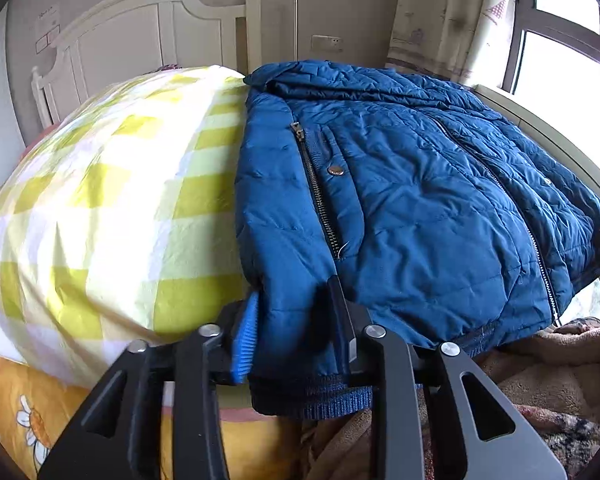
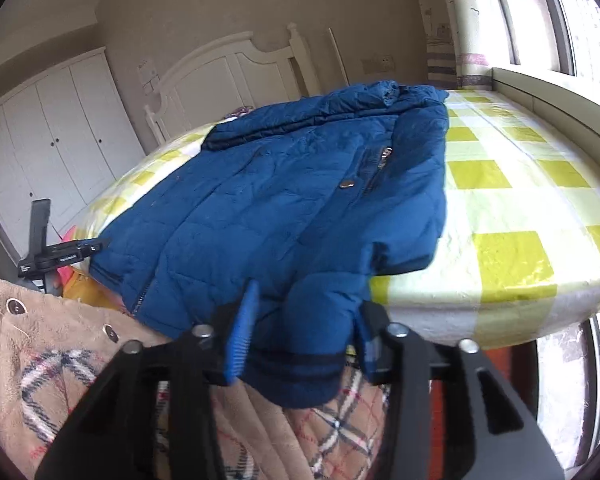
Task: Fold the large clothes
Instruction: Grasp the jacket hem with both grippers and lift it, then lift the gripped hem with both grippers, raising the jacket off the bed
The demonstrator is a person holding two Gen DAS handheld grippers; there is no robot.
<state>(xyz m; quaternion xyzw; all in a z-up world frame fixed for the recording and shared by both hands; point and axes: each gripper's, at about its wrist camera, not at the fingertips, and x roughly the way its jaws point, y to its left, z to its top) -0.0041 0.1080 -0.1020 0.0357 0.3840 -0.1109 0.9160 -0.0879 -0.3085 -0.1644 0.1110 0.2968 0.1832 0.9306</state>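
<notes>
From my left wrist camera I see the padded blue quilted jacket (image 1: 400, 200) spread front-up on the yellow-and-white checked bedsheet (image 1: 100, 208), its hem hanging over the near edge of the bed. My left gripper (image 1: 296, 336) is clamped on the ribbed hem corner; the blue pad and black finger press the fabric from both sides. Only this view shows the orange flowered cover (image 1: 28, 408) under the sheet.

My right wrist camera shows the jacket's other corner. My right gripper (image 2: 304, 344) straddles the ribbed cuff end, and I cannot tell whether its pads bite yet. Only here do I see the beige fleece garment with plaid lining (image 2: 52, 344), the white wardrobe (image 2: 48, 140), and the left gripper's tip at the far hem.
</notes>
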